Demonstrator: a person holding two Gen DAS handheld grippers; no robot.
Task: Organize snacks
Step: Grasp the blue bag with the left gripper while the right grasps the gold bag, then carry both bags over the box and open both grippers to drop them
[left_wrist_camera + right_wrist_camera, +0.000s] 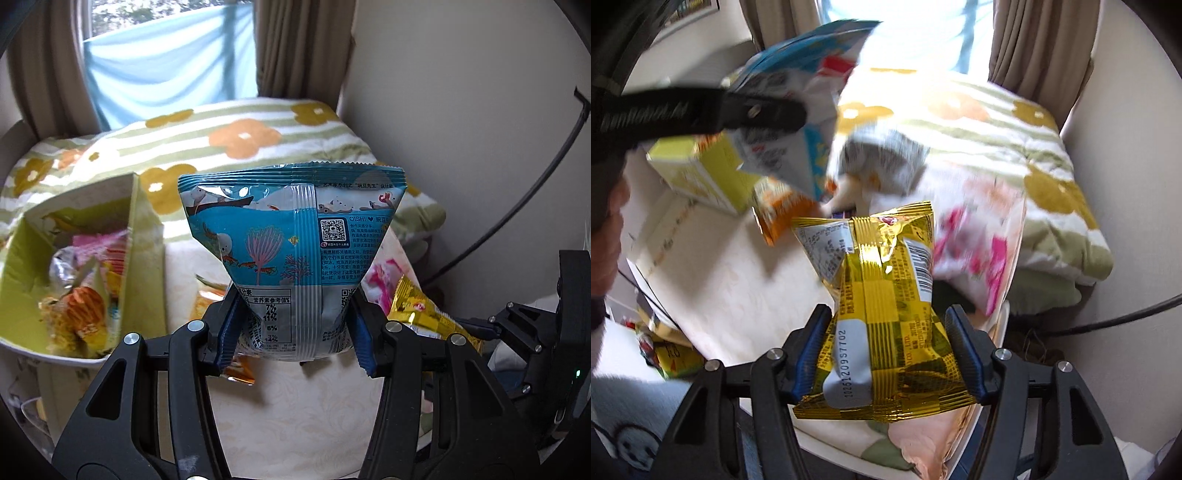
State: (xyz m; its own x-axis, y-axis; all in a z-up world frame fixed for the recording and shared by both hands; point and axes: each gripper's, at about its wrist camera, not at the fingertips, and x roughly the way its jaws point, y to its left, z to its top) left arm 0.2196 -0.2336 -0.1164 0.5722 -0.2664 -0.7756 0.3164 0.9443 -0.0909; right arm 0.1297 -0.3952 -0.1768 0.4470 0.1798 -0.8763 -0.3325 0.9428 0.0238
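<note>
My left gripper (295,332) is shut on a blue snack bag (291,229) and holds it upright above the white table (295,417). The same blue bag (798,74) shows blurred in the right wrist view, held by the left gripper (764,110). My right gripper (890,350) is shut on a gold snack bag (882,295), lifted over the table; this gold bag (424,310) shows at the right in the left wrist view. A yellow-green open box (85,266) holding several snack packs stands at the left; it also shows in the right wrist view (701,177).
On the table (720,288) lie an orange pack (779,214), a pink-and-white pack (975,254) and a grey-white pack (882,162). A flower-patterned quilt (240,140) lies behind it. Wall and a black cable (535,177) are at the right. Curtains and window are behind.
</note>
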